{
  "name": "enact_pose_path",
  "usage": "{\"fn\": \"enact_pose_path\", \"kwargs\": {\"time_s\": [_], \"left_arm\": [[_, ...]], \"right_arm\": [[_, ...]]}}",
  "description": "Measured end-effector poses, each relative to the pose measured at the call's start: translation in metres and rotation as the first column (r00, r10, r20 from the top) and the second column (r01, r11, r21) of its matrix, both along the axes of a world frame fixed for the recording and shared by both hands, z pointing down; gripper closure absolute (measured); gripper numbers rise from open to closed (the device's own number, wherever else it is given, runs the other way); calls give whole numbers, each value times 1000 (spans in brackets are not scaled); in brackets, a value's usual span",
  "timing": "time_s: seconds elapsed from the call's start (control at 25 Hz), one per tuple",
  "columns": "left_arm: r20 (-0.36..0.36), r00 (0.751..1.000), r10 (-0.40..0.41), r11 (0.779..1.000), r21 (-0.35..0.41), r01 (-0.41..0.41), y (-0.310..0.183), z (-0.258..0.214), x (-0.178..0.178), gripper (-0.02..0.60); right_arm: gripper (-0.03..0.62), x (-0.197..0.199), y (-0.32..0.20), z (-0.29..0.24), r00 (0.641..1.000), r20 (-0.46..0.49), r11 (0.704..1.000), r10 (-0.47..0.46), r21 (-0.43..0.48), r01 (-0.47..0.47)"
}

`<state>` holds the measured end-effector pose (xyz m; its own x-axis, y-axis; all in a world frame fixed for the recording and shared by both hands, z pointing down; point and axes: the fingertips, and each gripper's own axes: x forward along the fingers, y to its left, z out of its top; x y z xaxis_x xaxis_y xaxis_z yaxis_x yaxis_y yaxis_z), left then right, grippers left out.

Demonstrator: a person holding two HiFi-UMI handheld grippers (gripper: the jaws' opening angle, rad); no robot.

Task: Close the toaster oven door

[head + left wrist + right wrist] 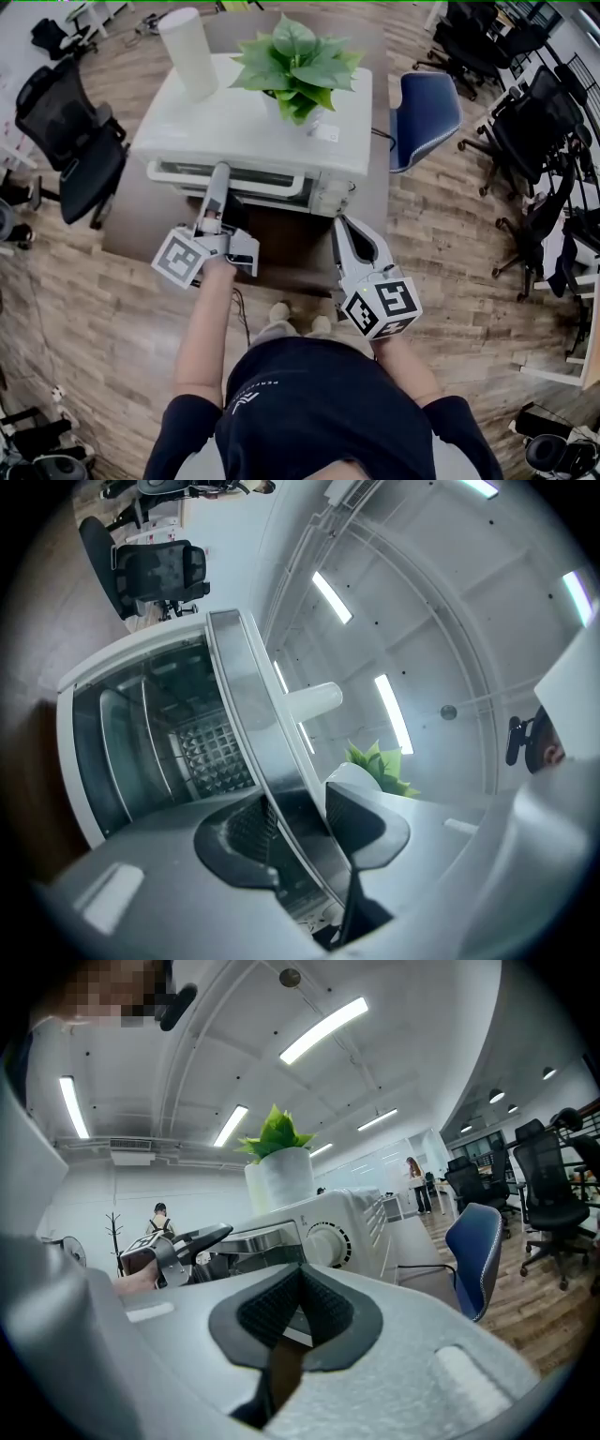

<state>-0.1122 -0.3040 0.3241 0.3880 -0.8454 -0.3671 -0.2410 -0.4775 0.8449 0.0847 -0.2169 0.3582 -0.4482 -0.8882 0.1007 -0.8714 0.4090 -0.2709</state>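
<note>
We judge the step in hand to be swinging the toaster oven door (pixel 246 705), which stands ajar, up against the toaster oven (pixel 253 131) on the desk (pixel 127 230). We should follow the hinge's arc and press until the door seats, without dragging the oven. The left gripper (pixel 295 822) has its jaws wide and clamped across the door's edge. The right gripper (pixel 298 1288) hangs near the oven's knob side, its jaws pressed together on nothing.

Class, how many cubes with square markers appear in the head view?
2. One cube on the left gripper, which grips the toaster oven door; the other on the right gripper, further right. None appears hidden.
</note>
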Motion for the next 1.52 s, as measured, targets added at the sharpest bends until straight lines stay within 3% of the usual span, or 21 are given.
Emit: {"fn": "enact_pose_path", "kwargs": {"time_s": [0.52,0.84,1.2,1.52], "left_arm": [[56,998,-12,1000,-22,13,10,7,0,380],[95,995,-13,997,-70,20,28,18,-3,408],[223,974,-30,992,-114,57,51,35,-11,476],[369,929,-29,994,-85,65,71,36,-4,514]], "right_arm": [[591,-2,5,0,1000,-3,1000,-8,2,8],[591,-8,10,-1,999,0,999,-33,7,33],[592,-19,10,-2,998,-9,998,-69,8,69],[592,-27,11,-3,994,-22,994,-104,8,105]]}}
